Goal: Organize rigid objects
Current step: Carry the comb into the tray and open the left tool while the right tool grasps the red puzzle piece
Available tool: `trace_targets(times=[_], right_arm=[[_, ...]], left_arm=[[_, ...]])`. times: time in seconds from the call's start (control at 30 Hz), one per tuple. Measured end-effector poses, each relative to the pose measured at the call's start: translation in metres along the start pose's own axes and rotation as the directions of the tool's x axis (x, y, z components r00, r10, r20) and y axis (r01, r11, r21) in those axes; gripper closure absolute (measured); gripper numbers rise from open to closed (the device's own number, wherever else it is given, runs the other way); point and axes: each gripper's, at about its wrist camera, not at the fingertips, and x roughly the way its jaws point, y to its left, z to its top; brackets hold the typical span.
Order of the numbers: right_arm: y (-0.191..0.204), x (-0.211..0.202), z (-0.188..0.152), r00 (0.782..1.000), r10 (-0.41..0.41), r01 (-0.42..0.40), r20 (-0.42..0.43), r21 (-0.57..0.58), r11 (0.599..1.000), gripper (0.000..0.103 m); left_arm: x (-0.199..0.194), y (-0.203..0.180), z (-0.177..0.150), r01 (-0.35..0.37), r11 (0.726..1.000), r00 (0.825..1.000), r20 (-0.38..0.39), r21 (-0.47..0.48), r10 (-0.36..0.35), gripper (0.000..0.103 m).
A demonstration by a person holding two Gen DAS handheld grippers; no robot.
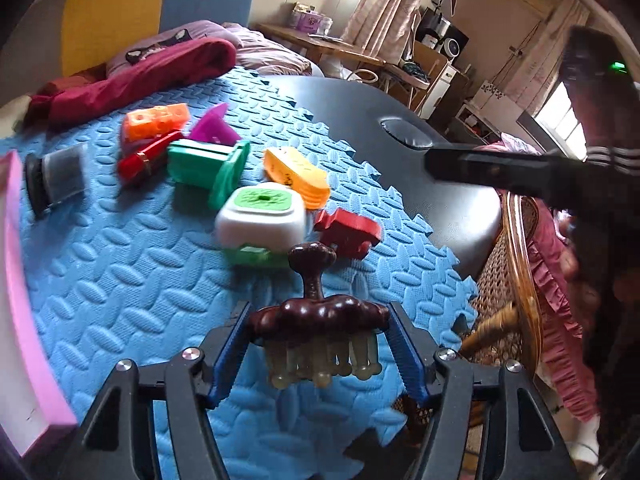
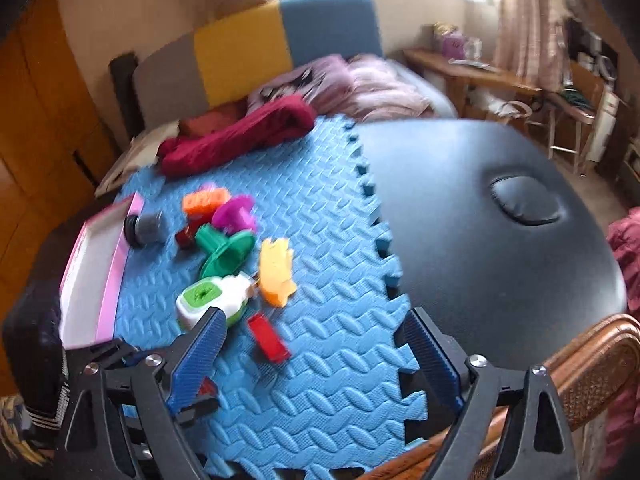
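The left gripper [image 1: 320, 344] points down at the blue foam mat [image 1: 120, 280], and a dark wooden massager [image 1: 320, 312] with pale knobbed prongs sits between its blue pads [image 1: 230, 360]. Both pads stand right at the ends of the massager's bumpy head; whether they press on it yet cannot be told, though the blur hides any gap. Its stalk and round knob point away from the gripper, toward the pile.

Just beyond that knob lie a white box with a green lid [image 1: 260, 216] and a red block [image 1: 348, 232]. Farther ahead are a yellow piece [image 1: 296, 176], a green spool [image 1: 208, 168], a red lipstick [image 1: 148, 156], a purple piece [image 1: 212, 124] and an orange block [image 1: 156, 120]. Far off to the left a grey pot [image 1: 56, 180] sits by the pink tray [image 1: 20, 300].

The right gripper [image 2: 316, 344] hangs spread wide over bare mat, grasping nothing; the red block [image 2: 268, 338] lies ahead between its fingers and the white box [image 2: 212, 300] is just behind its left fingertip.

The risks, as I judge them: the massager's head is rounded and glossy, so a hold on the very ends could slip and let it tip prongs-down. Its long stalk could knock the white box or red block if swung. The right gripper's left finger may nudge the white box when reaching for the red block.
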Motion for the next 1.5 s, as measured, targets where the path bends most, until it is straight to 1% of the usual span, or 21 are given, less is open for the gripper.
trace_targets(times=[0.03, 0.1, 0.17, 0.27, 0.37, 0.43, 0.5, 0.53, 0.57, 0.6, 0.63, 0.67, 0.73, 0.83, 0.97, 1.07, 1.23, 1.3, 1.37, 1.43, 1.5], right_arm=[[0.007, 0.007, 0.001, 0.999, 0.010, -0.012, -0.040, -0.036, 0.999, 0.021], [0.020, 0.023, 0.001, 0.991, 0.014, -0.029, -0.132, -0.111, 0.993, 0.025], [0.034, 0.039, 0.000, 0.981, -0.024, -0.011, -0.190, -0.181, 0.983, 0.036], [0.048, 0.061, 0.000, 0.960, -0.087, 0.018, -0.265, -0.253, 0.967, 0.041], [0.054, 0.074, 0.002, 0.945, -0.104, 0.014, -0.310, -0.282, 0.959, 0.045], [0.055, 0.080, 0.004, 0.935, -0.134, 0.032, -0.328, -0.298, 0.954, 0.050], [0.055, 0.090, 0.005, 0.924, -0.167, 0.057, -0.344, -0.309, 0.949, 0.060], [0.055, 0.094, 0.004, 0.917, -0.189, 0.072, -0.350, -0.321, 0.944, 0.070], [0.055, 0.097, 0.003, 0.915, -0.195, 0.074, -0.353, -0.328, 0.942, 0.074], [0.056, 0.095, 0.003, 0.923, -0.184, 0.068, -0.337, -0.329, 0.942, 0.076], [0.056, 0.096, 0.003, 0.925, -0.181, 0.065, -0.335, -0.329, 0.942, 0.081], [0.056, 0.095, 0.002, 0.928, -0.176, 0.062, -0.328, -0.330, 0.942, 0.083], [0.056, 0.093, -0.001, 0.936, -0.171, 0.061, -0.309, -0.336, 0.940, 0.083], [0.052, 0.090, -0.001, 0.941, -0.143, 0.043, -0.306, -0.309, 0.950, 0.084], [0.051, 0.092, -0.001, 0.944, -0.133, 0.037, -0.302, -0.305, 0.952, 0.086], [0.043, 0.095, 0.002, 0.945, -0.127, 0.033, -0.302, -0.298, 0.954, 0.086], [0.045, 0.102, 0.005, 0.944, -0.121, 0.030, -0.306, -0.288, 0.957, 0.086], [0.045, 0.102, 0.005, 0.945, -0.119, 0.029, -0.306, -0.285, 0.958, 0.085], [0.044, 0.102, 0.005, 0.945, -0.122, 0.030, -0.305, -0.289, 0.957, 0.085], [0.046, 0.102, 0.004, 0.944, -0.128, 0.034, -0.303, -0.298, 0.954, 0.085], [0.046, 0.102, 0.005, 0.945, -0.128, 0.034, -0.302, -0.297, 0.954, 0.085]], left_arm=[[-0.006, 0.004, -0.004, 0.006, 1.000, 1.000, 0.006, -0.008, -0.006, 0.036], [-0.013, 0.011, -0.010, 0.002, 1.000, 1.000, 0.014, -0.018, -0.002, 0.036], [-0.018, 0.016, -0.015, -0.012, 1.000, 1.000, 0.023, -0.023, 0.013, 0.036], [-0.028, 0.020, -0.018, -0.008, 0.999, 0.999, 0.048, -0.038, 0.010, 0.036], [-0.046, 0.024, -0.017, -0.007, 0.999, 0.996, 0.091, -0.046, 0.011, 0.036], [-0.060, 0.031, -0.014, -0.014, 0.998, 0.992, 0.122, -0.063, 0.022, 0.036], [-0.075, 0.044, -0.012, -0.019, 0.995, 0.987, 0.155, -0.099, 0.034, 0.036], [-0.082, 0.051, -0.011, -0.027, 0.993, 0.985, 0.168, -0.114, 0.046, 0.036], [-0.090, 0.060, -0.010, -0.040, 0.991, 0.982, 0.180, -0.130, 0.063, 0.036], [-0.097, 0.070, -0.008, -0.059, 0.987, 0.977, 0.194, -0.151, 0.088, 0.036], [-0.105, 0.083, -0.007, -0.086, 0.980, 0.971, 0.207, -0.179, 0.123, 0.036], [-0.110, 0.097, -0.005, -0.108, 0.973, 0.965, 0.212, -0.205, 0.152, 0.036], [-0.119, 0.132, -0.003, -0.171, 0.943, 0.950, 0.207, -0.284, 0.235, 0.036], [-0.123, 0.184, 0.006, -0.239, 0.891, 0.928, 0.180, -0.385, 0.327, 0.036], [-0.121, 0.231, 0.015, -0.284, 0.840, 0.908, 0.152, -0.463, 0.391, 0.036], [-0.111, 0.248, 0.029, -0.317, 0.819, 0.893, 0.141, -0.478, 0.428, 0.036], [-0.097, 0.264, 0.044, -0.361, 0.806, 0.878, 0.119, -0.470, 0.463, 0.036], [-0.090, 0.272, 0.047, -0.371, 0.796, 0.876, 0.104, -0.479, 0.471, 0.036], [-0.088, 0.277, 0.046, -0.365, 0.790, 0.880, 0.095, -0.493, 0.466, 0.036], [-0.093, 0.277, 0.041, -0.366, 0.783, 0.872, 0.109, -0.502, 0.477, 0.032], [-0.101, 0.273, 0.035, -0.367, 0.776, 0.863, 0.123, -0.513, 0.489, 0.020]])
